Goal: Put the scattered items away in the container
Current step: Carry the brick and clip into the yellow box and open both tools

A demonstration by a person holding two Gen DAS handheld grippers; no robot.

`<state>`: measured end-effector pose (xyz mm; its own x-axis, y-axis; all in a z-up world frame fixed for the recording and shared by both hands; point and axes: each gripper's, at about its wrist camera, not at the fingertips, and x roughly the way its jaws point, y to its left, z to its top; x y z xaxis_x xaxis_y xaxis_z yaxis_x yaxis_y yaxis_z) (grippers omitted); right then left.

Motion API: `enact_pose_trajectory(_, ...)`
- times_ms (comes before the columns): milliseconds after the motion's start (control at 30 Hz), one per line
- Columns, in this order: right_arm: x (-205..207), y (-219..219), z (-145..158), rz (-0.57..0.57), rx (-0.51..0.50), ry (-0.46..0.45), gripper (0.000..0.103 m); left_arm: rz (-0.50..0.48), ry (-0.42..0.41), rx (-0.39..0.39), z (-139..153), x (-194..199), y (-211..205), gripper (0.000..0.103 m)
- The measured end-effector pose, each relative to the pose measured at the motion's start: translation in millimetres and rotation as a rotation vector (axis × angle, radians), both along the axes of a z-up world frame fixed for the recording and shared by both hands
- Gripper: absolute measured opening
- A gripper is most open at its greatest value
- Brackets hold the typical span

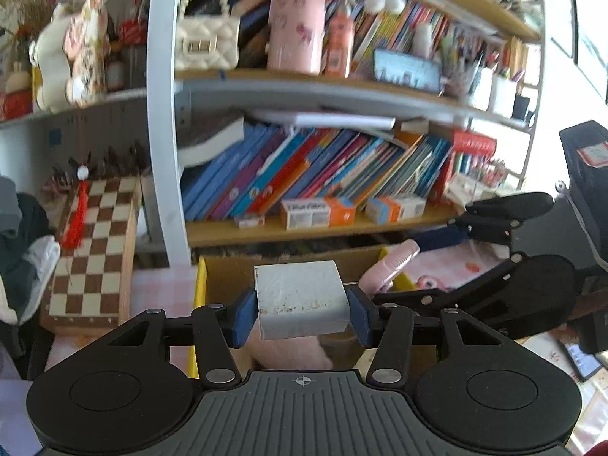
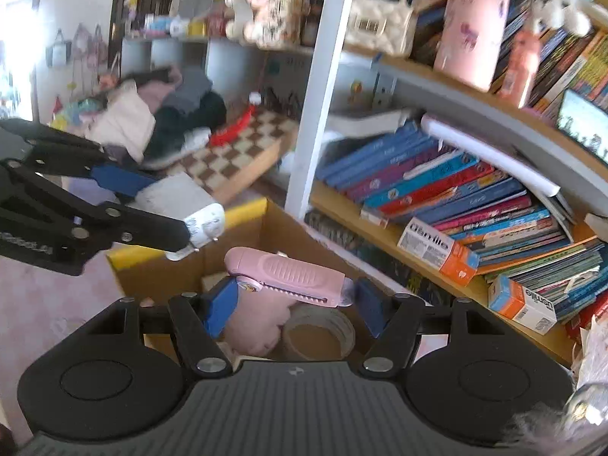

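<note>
My left gripper (image 1: 300,317) is shut on a white block-shaped plug adapter (image 1: 300,292), clamped between its blue pads (image 1: 243,317). It hangs over the open cardboard box with yellow rim (image 1: 200,288). In the right wrist view the adapter (image 2: 178,199) shows metal prongs. My right gripper (image 2: 292,304) is shut on a pink ridged comb-like tool (image 2: 288,275), held crosswise above the box (image 2: 243,209). In the left wrist view the tool (image 1: 387,268) sits at the box's right rim. Inside the box lie a pink plush (image 2: 254,323) and a tape roll (image 2: 319,330).
A bookshelf (image 1: 266,231) packed with leaning books stands right behind the box, with small orange-and-white cartons (image 1: 319,212) on its lower board. A chessboard box (image 1: 95,250) leans at the left beside a pile of clothes (image 2: 159,121). A pink cloth (image 1: 159,285) covers the table.
</note>
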<state>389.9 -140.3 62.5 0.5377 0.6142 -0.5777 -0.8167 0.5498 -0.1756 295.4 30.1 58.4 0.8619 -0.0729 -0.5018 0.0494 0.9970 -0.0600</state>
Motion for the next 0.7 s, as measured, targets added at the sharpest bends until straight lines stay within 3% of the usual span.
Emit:
enact_pose_trajectory(433,46,37,-69,0.094,-0.278,-0.011,0.065,0.022,0.197,0.067,-56,30,4,0.05)
enact_pose_trajectory(700,59,51,-89,0.077,-0.35,0.02,0.065,0.009,0.252,0.089,-72,35,-2,0.05)
